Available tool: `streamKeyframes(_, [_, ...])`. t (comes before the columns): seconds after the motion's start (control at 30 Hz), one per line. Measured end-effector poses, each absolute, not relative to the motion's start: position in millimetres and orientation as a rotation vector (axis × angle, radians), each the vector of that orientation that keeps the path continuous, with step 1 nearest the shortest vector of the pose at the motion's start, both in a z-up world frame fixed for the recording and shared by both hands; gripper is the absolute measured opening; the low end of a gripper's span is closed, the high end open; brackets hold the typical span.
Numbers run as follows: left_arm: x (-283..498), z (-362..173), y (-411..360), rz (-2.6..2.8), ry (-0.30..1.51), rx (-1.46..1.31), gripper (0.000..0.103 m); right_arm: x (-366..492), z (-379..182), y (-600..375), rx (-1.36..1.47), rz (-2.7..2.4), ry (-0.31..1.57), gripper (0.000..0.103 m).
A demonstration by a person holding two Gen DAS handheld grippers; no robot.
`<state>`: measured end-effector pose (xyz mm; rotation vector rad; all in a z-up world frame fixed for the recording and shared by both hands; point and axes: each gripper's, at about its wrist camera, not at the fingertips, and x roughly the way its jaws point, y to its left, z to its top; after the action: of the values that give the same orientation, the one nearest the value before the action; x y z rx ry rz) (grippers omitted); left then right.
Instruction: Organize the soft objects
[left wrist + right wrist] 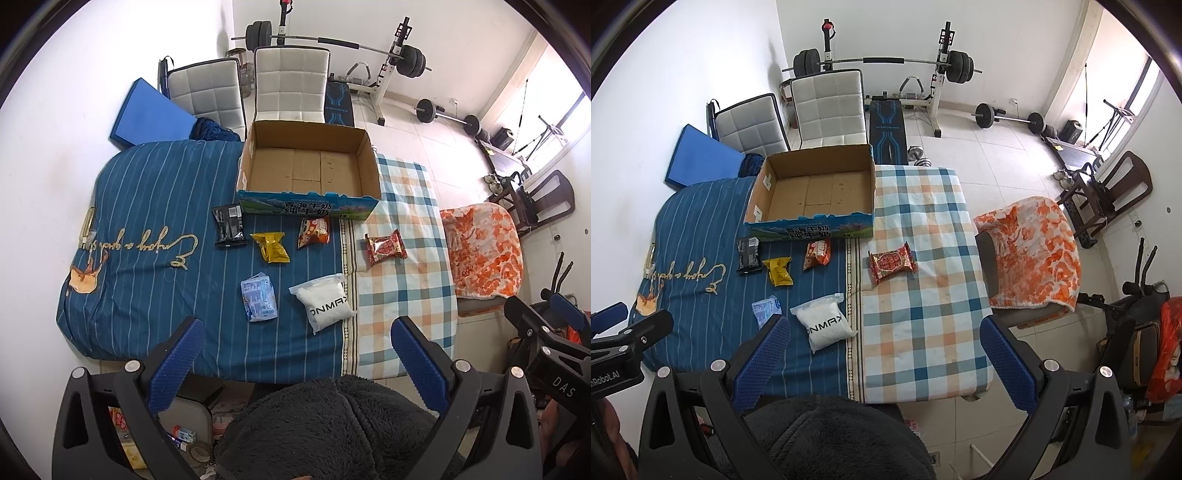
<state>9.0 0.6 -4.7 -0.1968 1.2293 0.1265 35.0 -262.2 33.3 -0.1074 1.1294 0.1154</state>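
Note:
An empty cardboard box (308, 166) (816, 192) stands at the far side of a cloth-covered table (155, 221) (923, 295). In front of it lie soft packets: black (229, 225) (749, 254), yellow (272, 246) (780, 271), orange (314, 230) (817, 252), red (385, 246) (893, 261), pale blue (259, 297) (765, 307) and a white bag (327, 308) (825, 325). My left gripper (297, 354) and right gripper (884, 350) are both open and empty, held above the table's near edge. The right gripper also shows in the left wrist view (546, 332).
Two white chairs (291, 85) (829, 107) stand behind the table. A chair with an orange blanket (482, 254) (1032, 254) is at the right. Weight bench and barbells (886, 66) stand by the far wall. A dark fleece sleeve (325, 428) fills the bottom.

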Motion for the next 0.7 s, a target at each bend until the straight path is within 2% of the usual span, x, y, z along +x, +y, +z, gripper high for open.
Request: streamKeyframes(0.7, [2.9,0.2,2.2,0.132,1.220,-0.205,0.103,32.4,45.7,-247.8,-0.129,0.143,1.110,0.103])
